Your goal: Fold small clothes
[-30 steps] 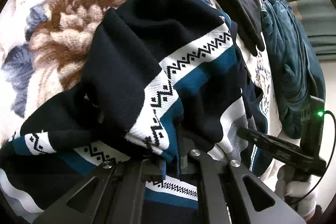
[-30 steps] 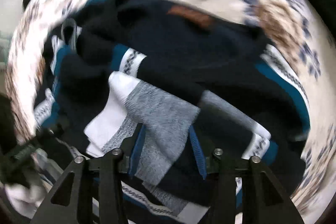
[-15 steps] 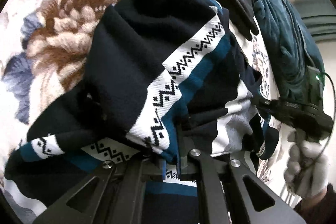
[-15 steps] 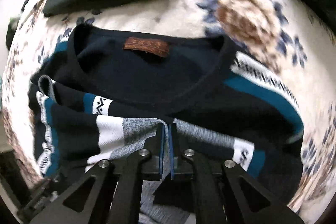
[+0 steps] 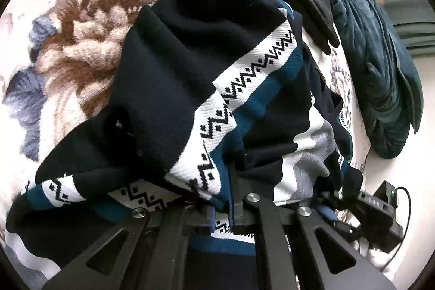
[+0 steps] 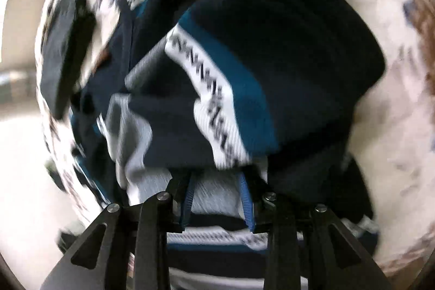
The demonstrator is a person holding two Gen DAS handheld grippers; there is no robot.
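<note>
Knit sweater (image 5: 190, 78) pinched in left hand-held gripper (image 5: 221, 205); right hand-held gripper (image 6: 217, 197) just opening, unclamped. Regrip beside left pinch, pull fold taut.

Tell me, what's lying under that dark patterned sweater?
The sweater lies on a floral blanket, whose brown and blue flowers show around its edges. Whatever is beneath the sweater's middle is covered, so that cannot be seen.

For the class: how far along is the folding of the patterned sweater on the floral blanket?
Done: one part of the sweater is turned over itself. In hand: left gripper pinches a fold; right gripper, jaws just opening, no longer presses it. Left: flattening the bunched sweater.
</note>
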